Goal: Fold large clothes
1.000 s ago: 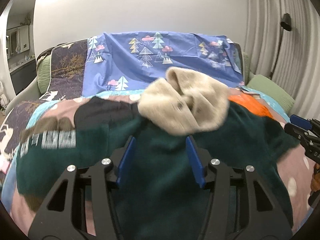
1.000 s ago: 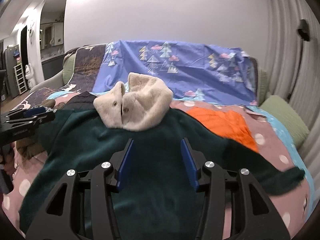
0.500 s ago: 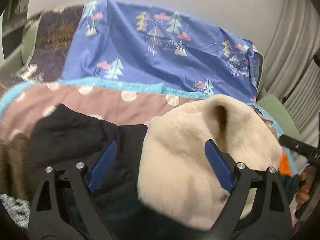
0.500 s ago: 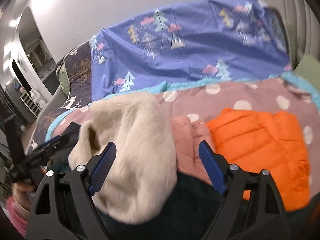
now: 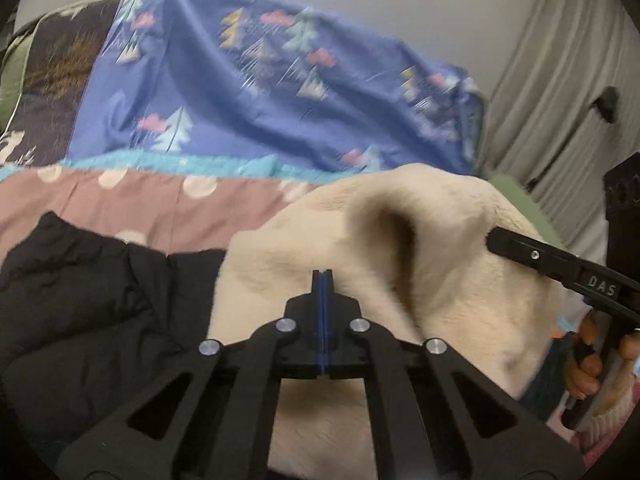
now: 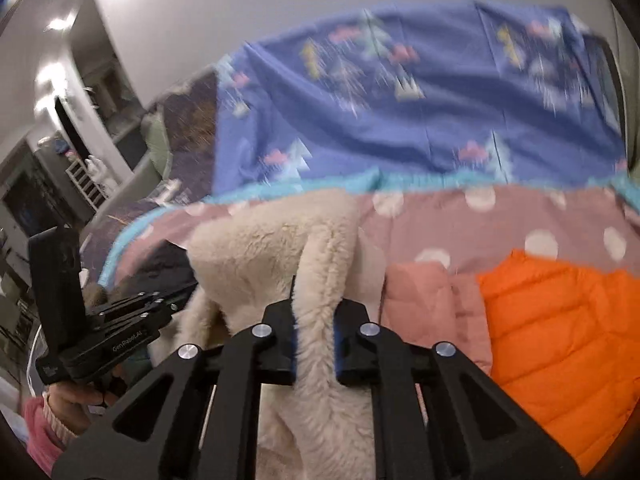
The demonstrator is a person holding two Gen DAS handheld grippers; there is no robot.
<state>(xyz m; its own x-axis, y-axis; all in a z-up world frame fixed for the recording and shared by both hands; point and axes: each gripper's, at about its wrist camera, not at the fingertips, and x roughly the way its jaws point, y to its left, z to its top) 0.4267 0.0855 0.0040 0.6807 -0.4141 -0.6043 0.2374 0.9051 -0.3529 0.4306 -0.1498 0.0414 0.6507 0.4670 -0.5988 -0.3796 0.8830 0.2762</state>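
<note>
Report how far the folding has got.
Done: nothing looks folded; the black jacket, orange jacket and pink jacket lie loose on the dotted blanket. In hand: the right tool closing on the cream fleece; left tool shut. Left: every fold.

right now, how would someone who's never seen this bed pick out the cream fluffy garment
Start at the blue tree-print sheet draped along the back, then come down onto the pink polka-dot blanket. The cream fleece garment lies heaped there between a black puffer jacket and an orange puffer jacket. It alone is pale and shaggy, not smooth and quilted.
</note>
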